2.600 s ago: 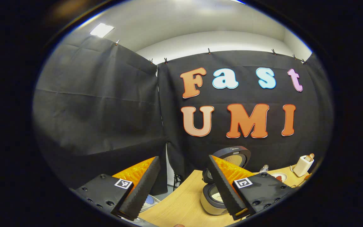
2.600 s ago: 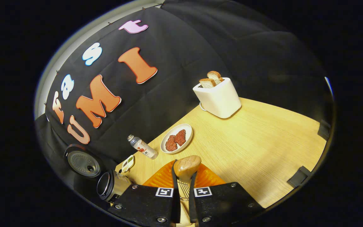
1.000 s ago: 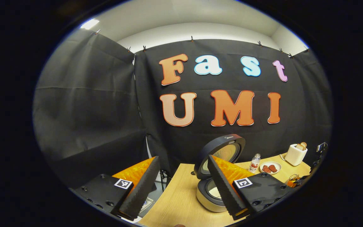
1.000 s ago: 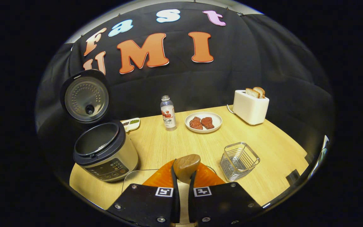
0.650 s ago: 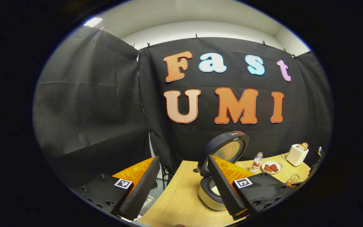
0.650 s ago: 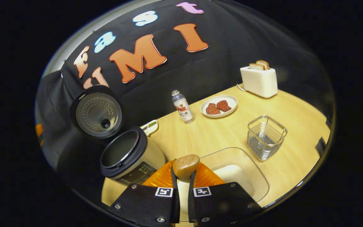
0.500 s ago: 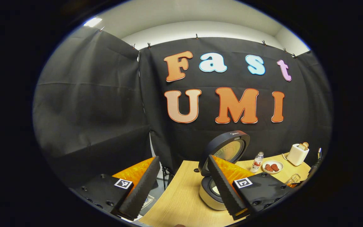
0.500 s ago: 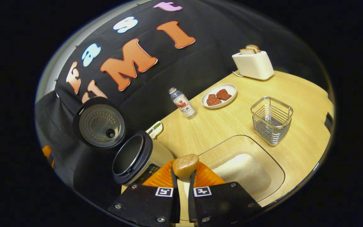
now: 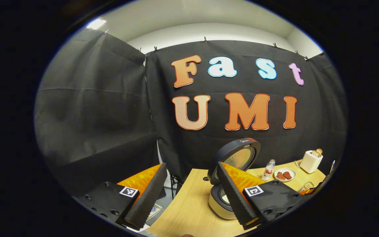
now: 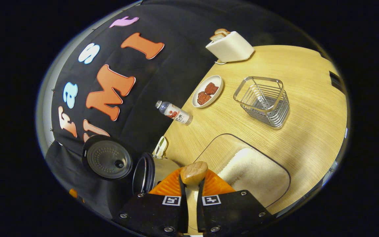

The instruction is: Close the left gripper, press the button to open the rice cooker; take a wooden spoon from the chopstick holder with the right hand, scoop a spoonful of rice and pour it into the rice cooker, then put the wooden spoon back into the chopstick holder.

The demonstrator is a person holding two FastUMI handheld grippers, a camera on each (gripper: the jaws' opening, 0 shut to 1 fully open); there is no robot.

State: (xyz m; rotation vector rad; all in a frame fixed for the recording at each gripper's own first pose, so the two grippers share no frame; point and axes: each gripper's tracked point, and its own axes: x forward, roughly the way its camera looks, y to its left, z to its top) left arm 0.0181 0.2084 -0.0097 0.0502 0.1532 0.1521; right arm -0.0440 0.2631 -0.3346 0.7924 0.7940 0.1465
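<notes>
**Spoon tilted over the rice tray, cooker open**

Since half a second ago my right gripper (image 10: 191, 191) has rolled further: the table (image 10: 308, 98) now slants steeply across the right gripper view, and the rice tray (image 10: 276, 189) sits closer under my fingers.

Left to right in the right gripper view: rice cooker (image 10: 150, 174) at lower left, lid (image 10: 108, 161) swung open, pot mouth facing sideways to me. Small dish (image 10: 160, 147) just behind it. Wooden spoon (image 10: 193, 172) pinched between both my right fingers, its bowl poking out above the tips, over the near-left part of the tray. Heap of white rice (image 10: 252, 172) in the tray, right of the spoon. Beyond: water bottle (image 10: 173, 112), plate (image 10: 216, 92) with two reddish pieces, wire chopstick holder (image 10: 263, 100) standing apart from the tray, toaster (image 10: 230, 47) with bread at the far edge.

Left gripper (image 9: 189, 194) spread wide, nothing between the fingers, held off the table's left end; the open cooker shows past its right finger (image 9: 234, 194)
</notes>
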